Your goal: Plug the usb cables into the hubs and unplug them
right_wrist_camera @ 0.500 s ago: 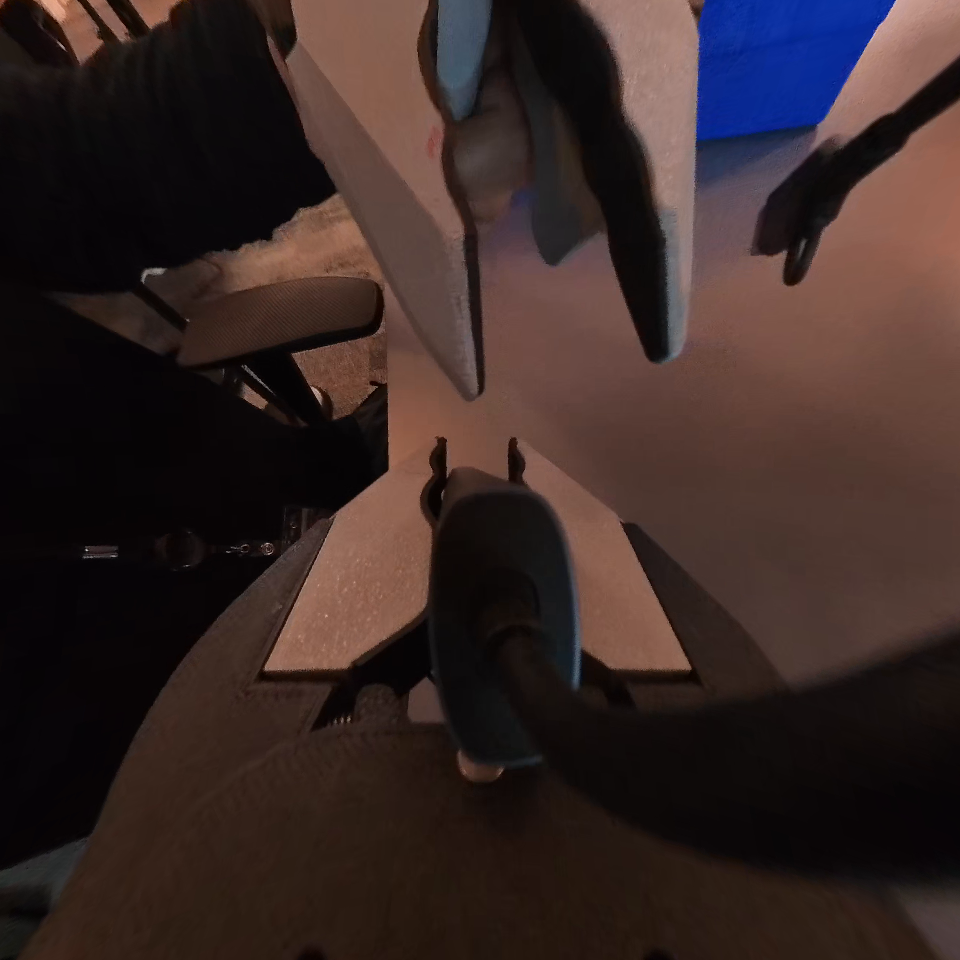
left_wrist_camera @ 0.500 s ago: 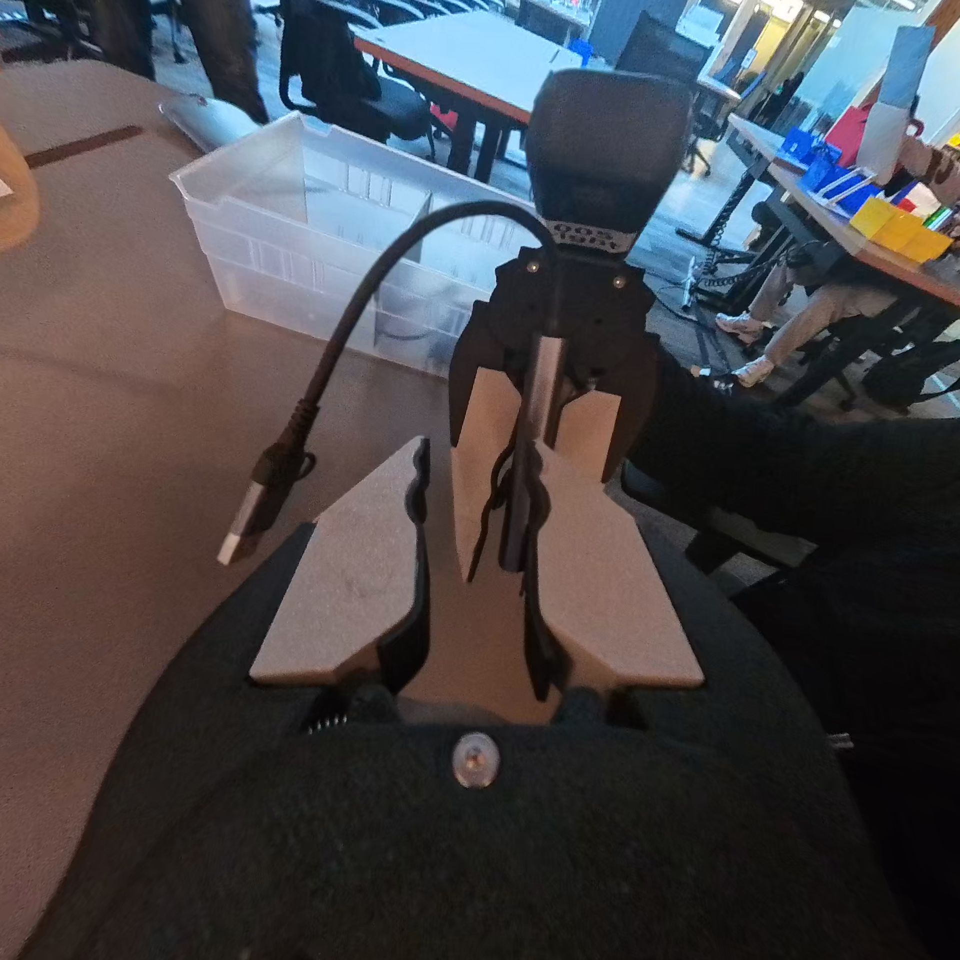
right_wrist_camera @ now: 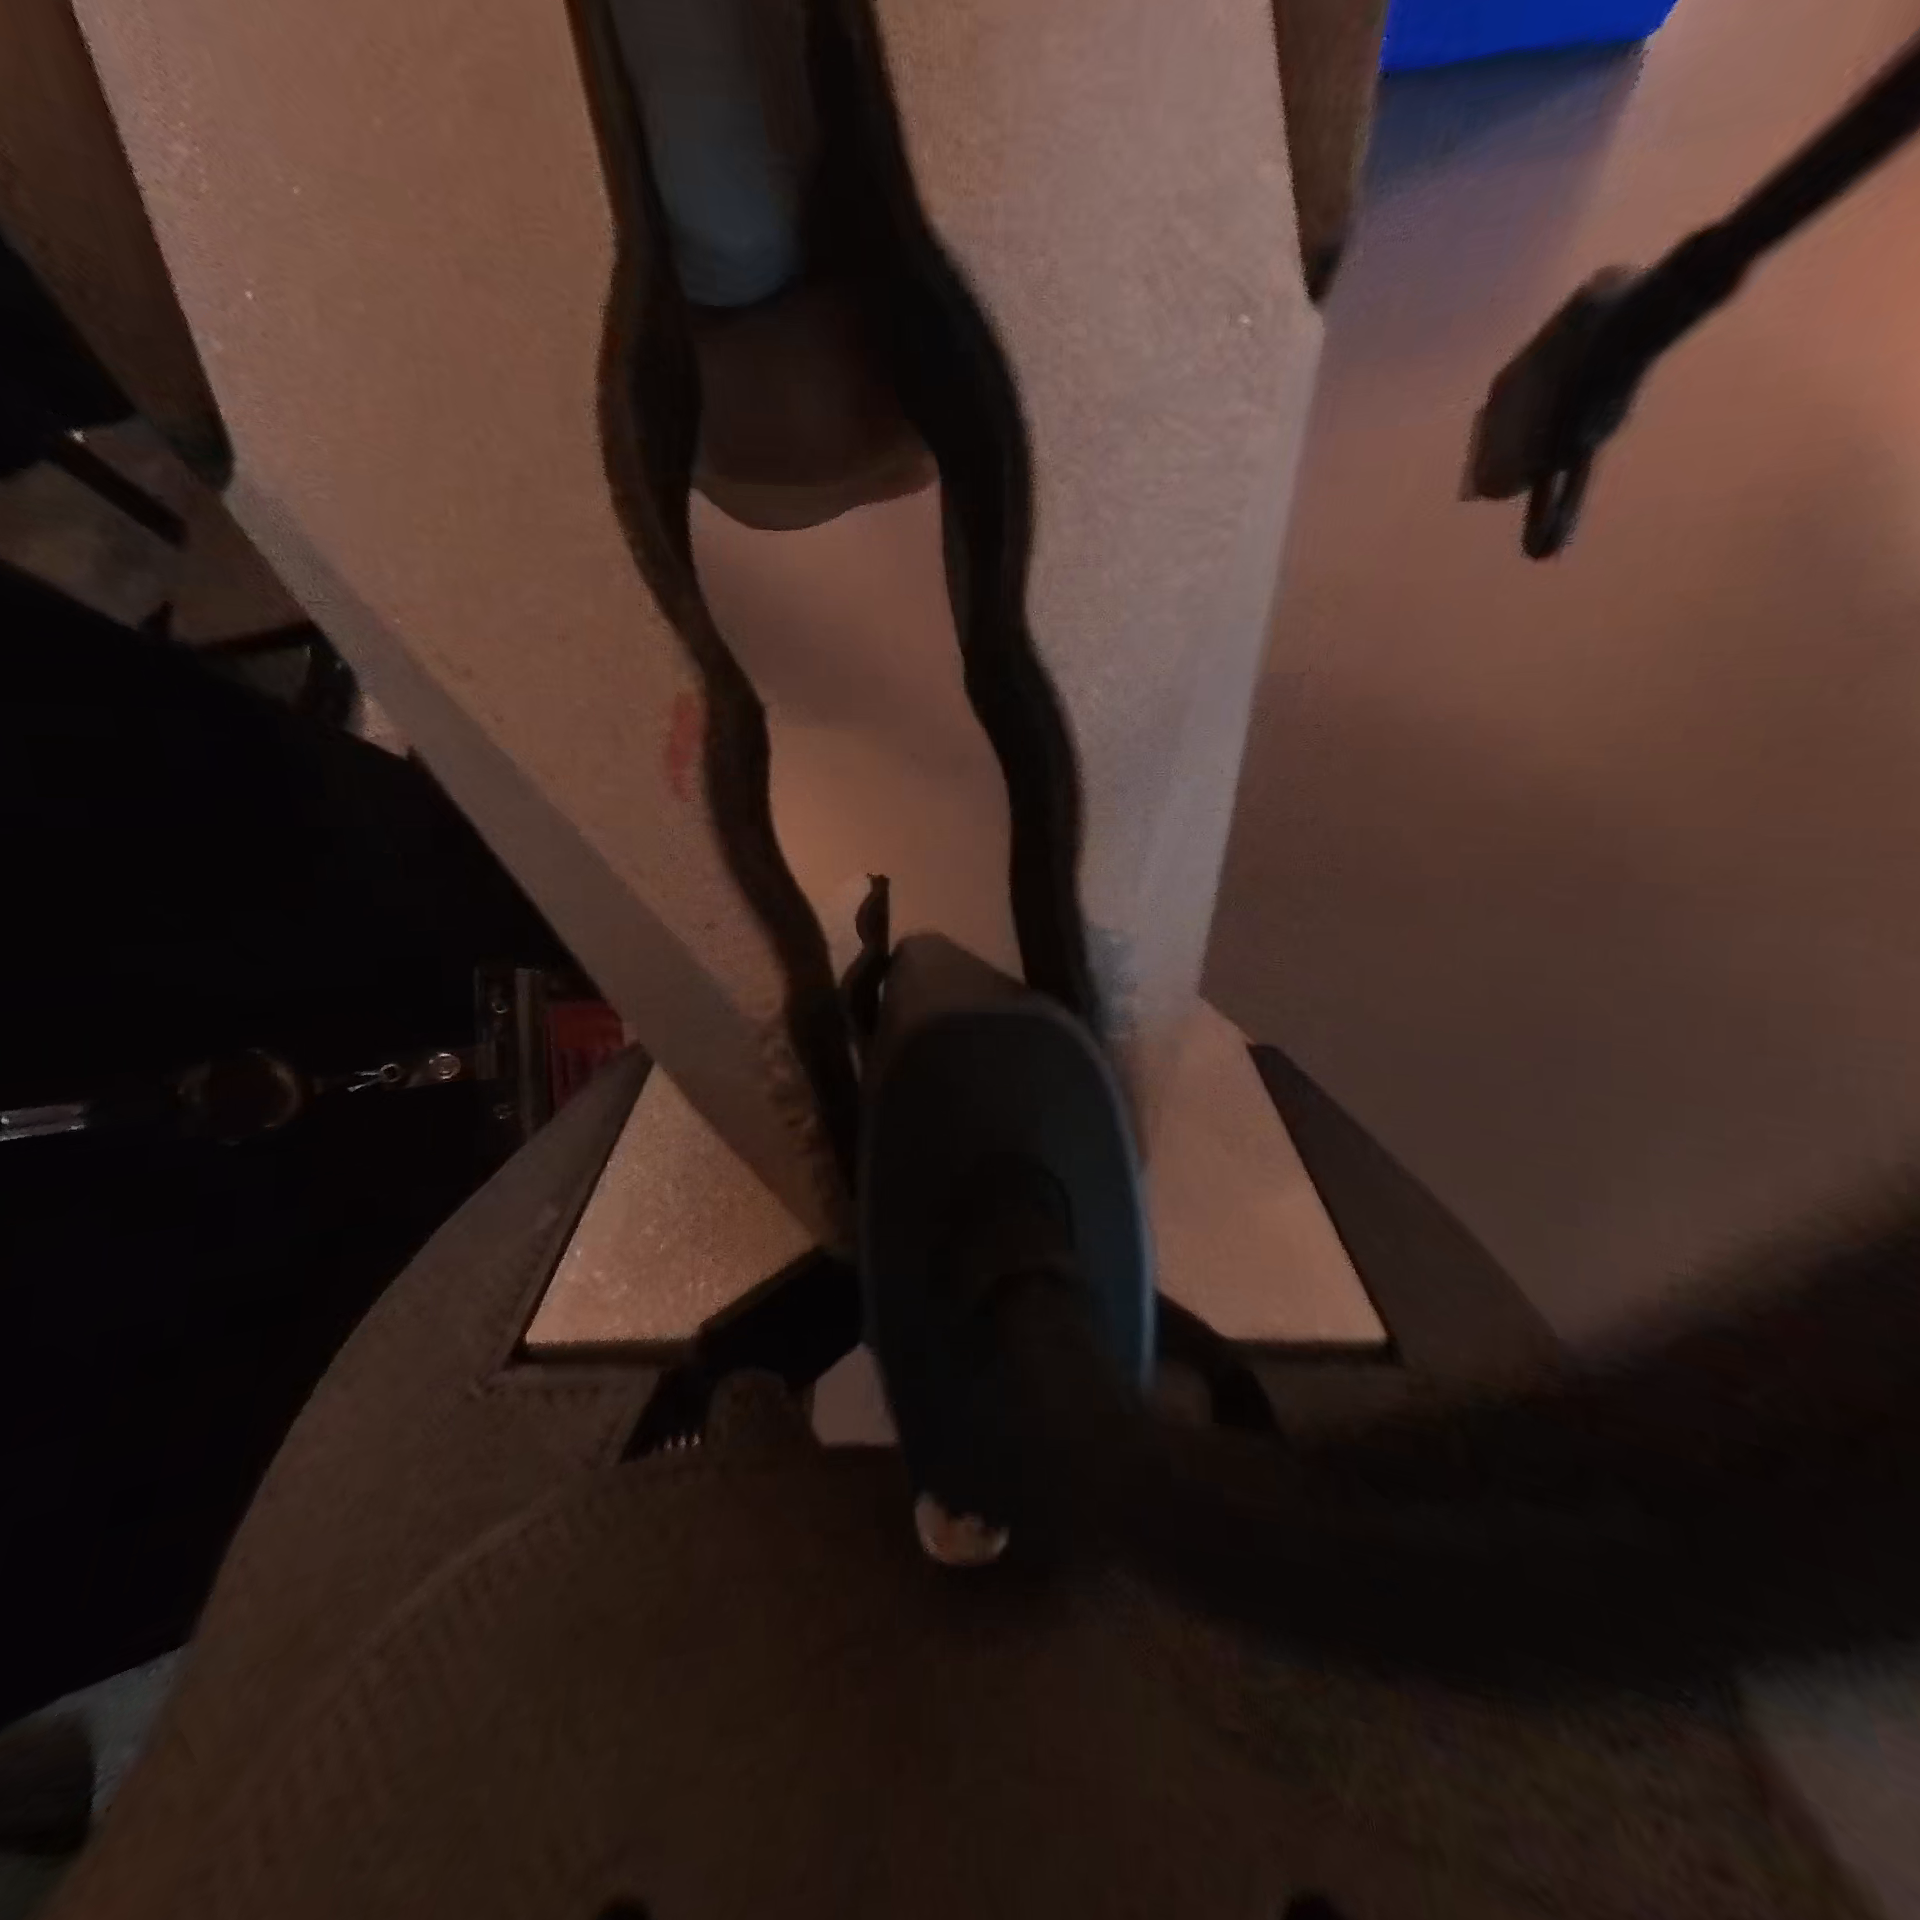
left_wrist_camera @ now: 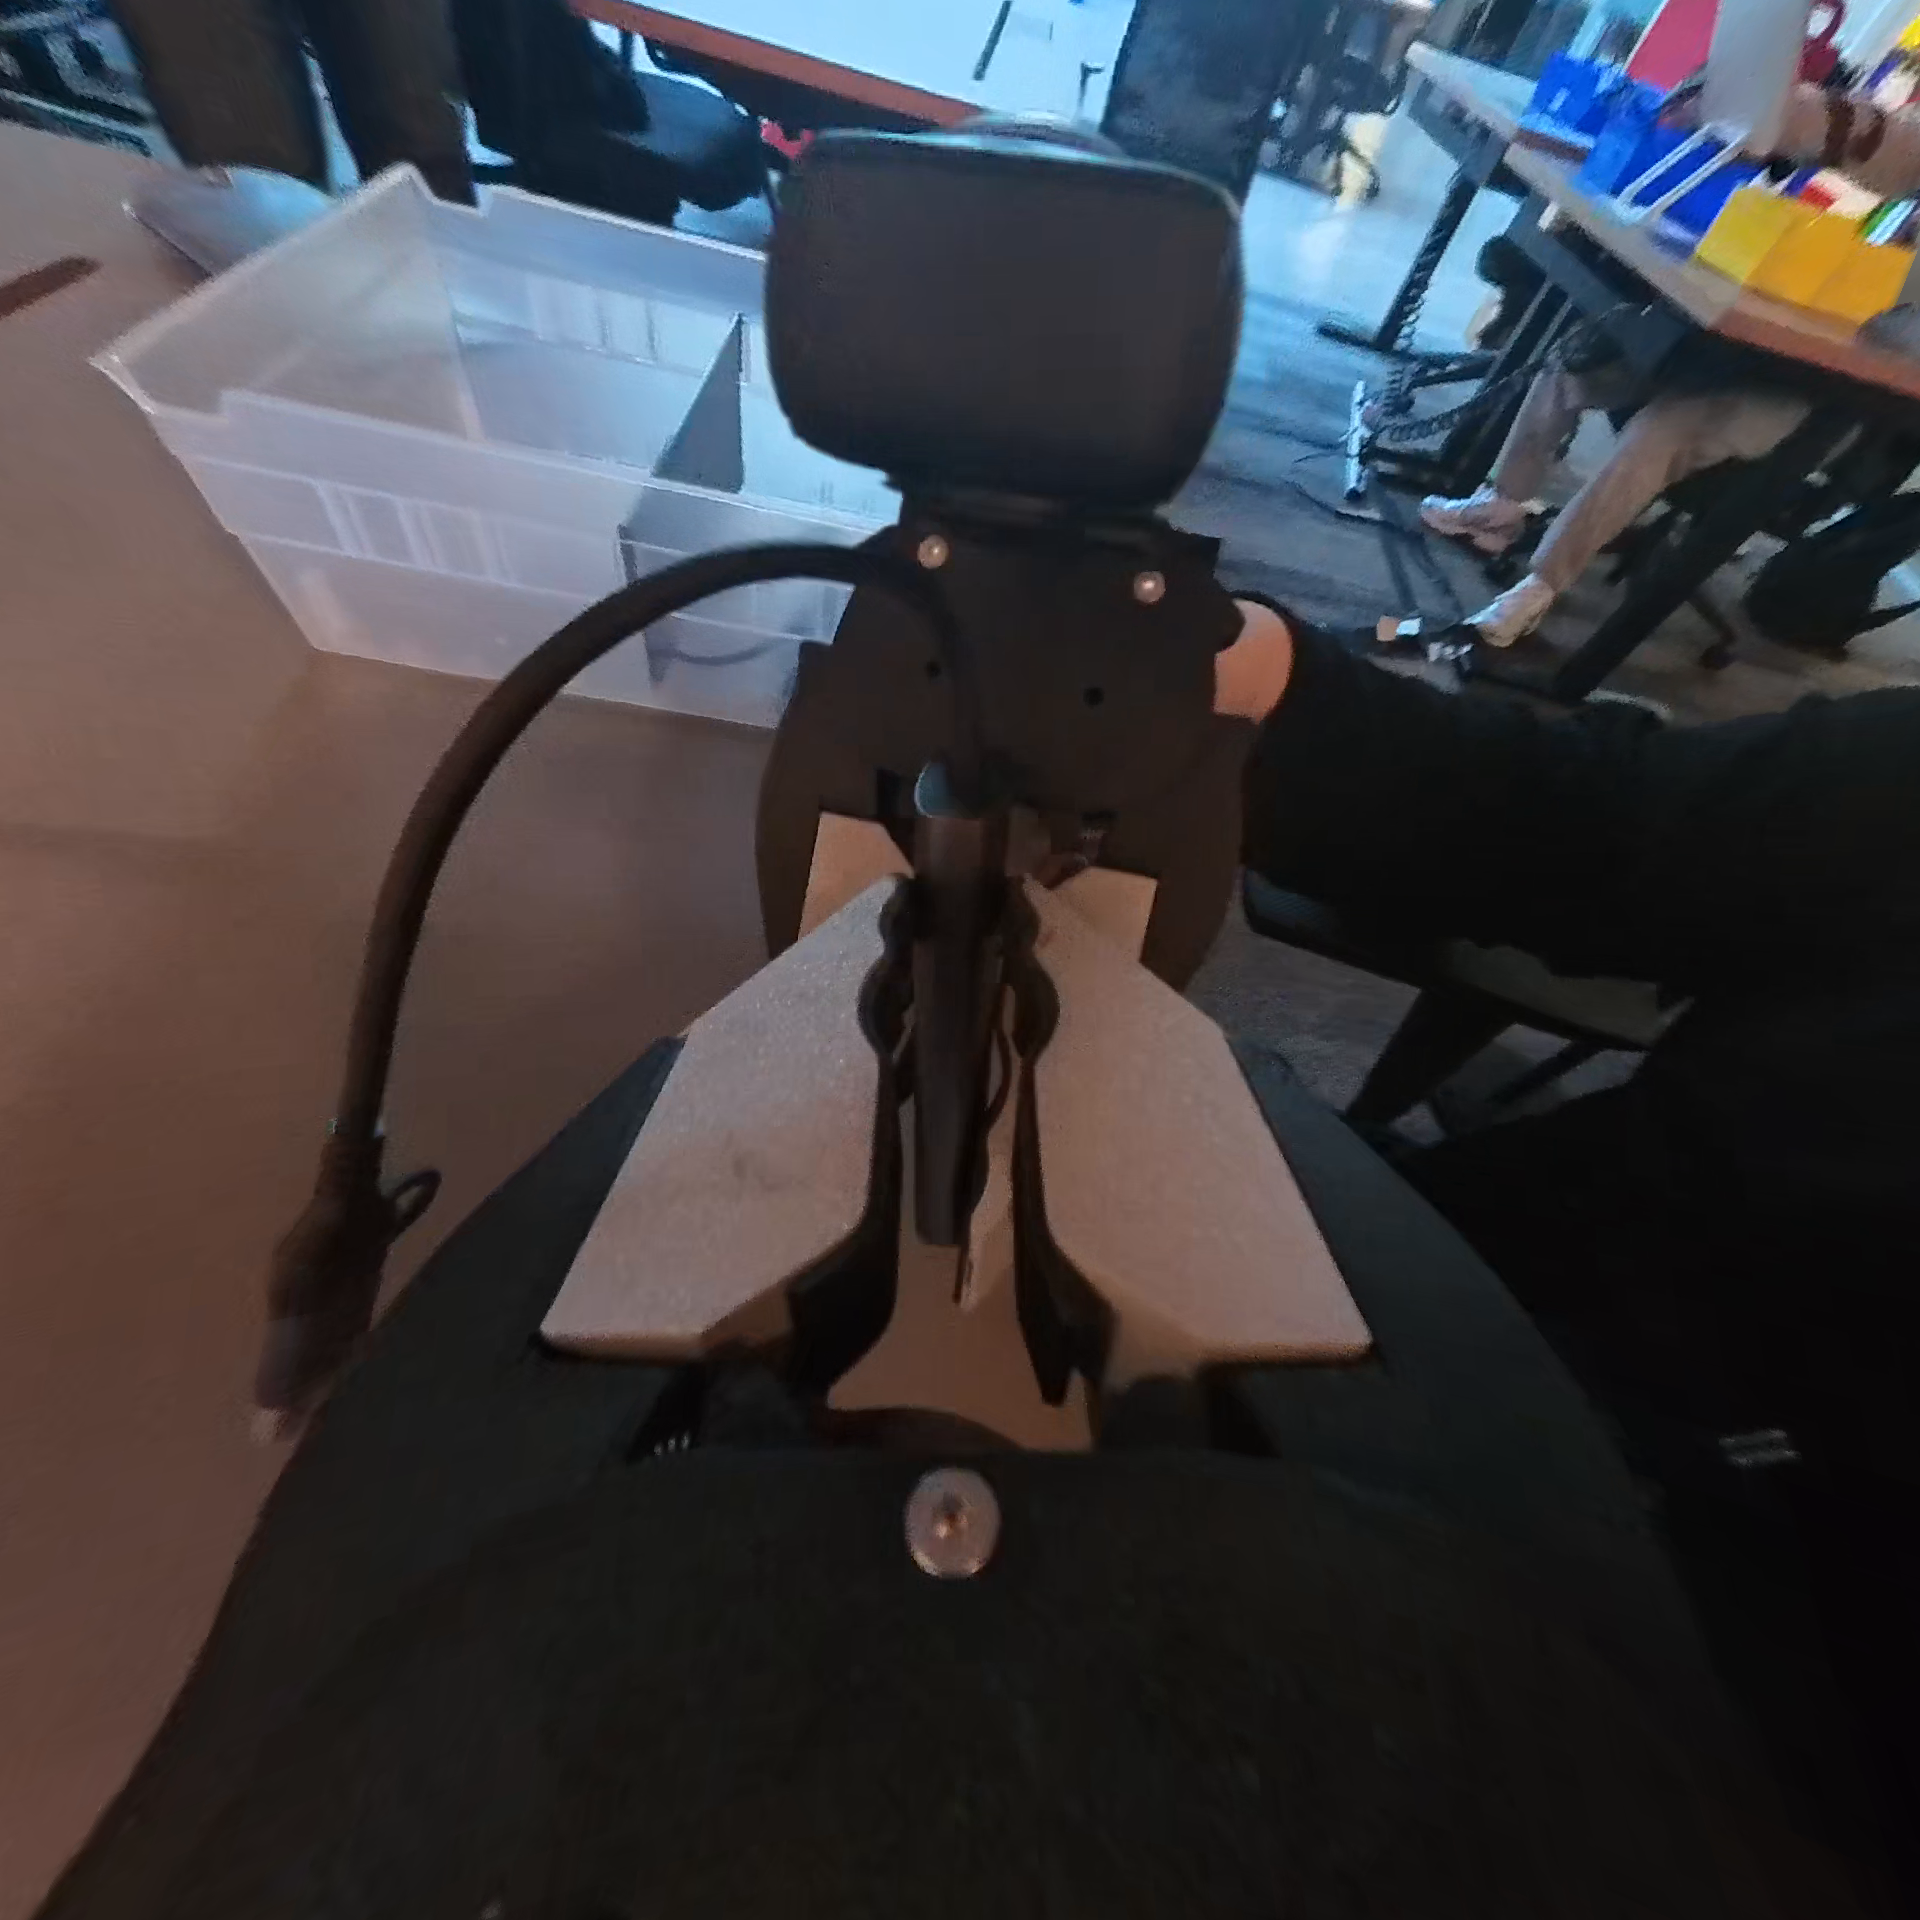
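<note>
Spanning the foreground, a beige table [left_wrist_camera: 156, 935] bears a clear bin [left_wrist_camera: 416, 436].

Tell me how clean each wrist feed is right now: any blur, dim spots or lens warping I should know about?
Left wrist view: evenly lit; the dangling USB plug and the clear bin are motion-smeared, and the wide lens bows the table edges. Right wrist view: dim and orange-tinted; the hub in the right gripper is dark and soft, and the left gripper's fingers loom blurred.
</note>
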`<state>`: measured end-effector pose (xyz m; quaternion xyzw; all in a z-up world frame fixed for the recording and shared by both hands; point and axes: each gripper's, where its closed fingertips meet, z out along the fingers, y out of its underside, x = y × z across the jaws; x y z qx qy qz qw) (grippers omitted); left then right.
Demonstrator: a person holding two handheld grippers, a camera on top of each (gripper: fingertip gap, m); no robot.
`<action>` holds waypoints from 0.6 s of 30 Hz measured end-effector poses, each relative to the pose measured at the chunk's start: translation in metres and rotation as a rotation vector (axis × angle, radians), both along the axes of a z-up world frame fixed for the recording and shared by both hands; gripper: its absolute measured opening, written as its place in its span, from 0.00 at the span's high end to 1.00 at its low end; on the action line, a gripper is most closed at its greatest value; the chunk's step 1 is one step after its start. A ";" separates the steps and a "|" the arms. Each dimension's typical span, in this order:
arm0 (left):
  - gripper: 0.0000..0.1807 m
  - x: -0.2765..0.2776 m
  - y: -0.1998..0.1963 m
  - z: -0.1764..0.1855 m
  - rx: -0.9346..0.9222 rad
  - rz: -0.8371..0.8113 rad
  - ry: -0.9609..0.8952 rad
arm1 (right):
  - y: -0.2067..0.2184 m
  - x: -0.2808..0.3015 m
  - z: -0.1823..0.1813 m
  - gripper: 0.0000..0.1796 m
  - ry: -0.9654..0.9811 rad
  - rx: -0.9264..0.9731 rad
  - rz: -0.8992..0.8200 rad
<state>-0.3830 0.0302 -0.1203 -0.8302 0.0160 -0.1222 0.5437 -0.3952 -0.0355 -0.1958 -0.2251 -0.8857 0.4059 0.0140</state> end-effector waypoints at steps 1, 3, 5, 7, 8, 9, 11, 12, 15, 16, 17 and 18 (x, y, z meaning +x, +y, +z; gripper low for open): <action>0.92 -0.001 -0.002 0.000 0.000 0.003 0.033 | 0.001 -0.002 0.002 0.87 0.010 -0.004 -0.007; 0.92 -0.005 -0.007 0.005 0.022 0.022 0.076 | 0.007 -0.007 0.007 0.86 0.038 -0.011 -0.033; 0.92 -0.009 -0.015 0.010 0.044 0.040 0.083 | 0.013 -0.011 0.018 0.83 0.067 -0.040 -0.052; 0.92 -0.009 -0.020 0.011 0.064 0.049 0.088 | 0.017 -0.013 0.034 0.79 0.109 -0.089 -0.066; 0.92 -0.009 -0.022 0.009 0.060 0.052 0.096 | 0.021 -0.014 0.040 0.78 0.131 -0.102 -0.075; 0.92 -0.012 -0.023 0.006 0.053 0.065 0.112 | 0.025 -0.017 0.046 0.77 0.159 -0.107 -0.095; 0.92 -0.021 -0.027 0.005 0.060 0.115 0.145 | 0.035 -0.026 0.060 0.75 0.234 -0.123 -0.167; 0.92 -0.027 -0.029 0.007 0.075 0.147 0.154 | 0.040 -0.032 0.069 0.74 0.275 -0.143 -0.215; 0.92 -0.047 -0.040 0.022 0.201 0.266 0.156 | 0.049 -0.040 0.107 0.76 0.397 -0.277 -0.329; 0.92 -0.054 -0.046 0.029 0.255 0.308 0.152 | 0.050 -0.037 0.119 0.77 0.419 -0.334 -0.334; 0.92 -0.060 -0.051 0.036 0.305 0.345 0.147 | 0.049 -0.033 0.128 0.77 0.432 -0.386 -0.329; 0.92 -0.066 -0.057 0.043 0.352 0.378 0.138 | 0.049 -0.030 0.135 0.76 0.437 -0.430 -0.324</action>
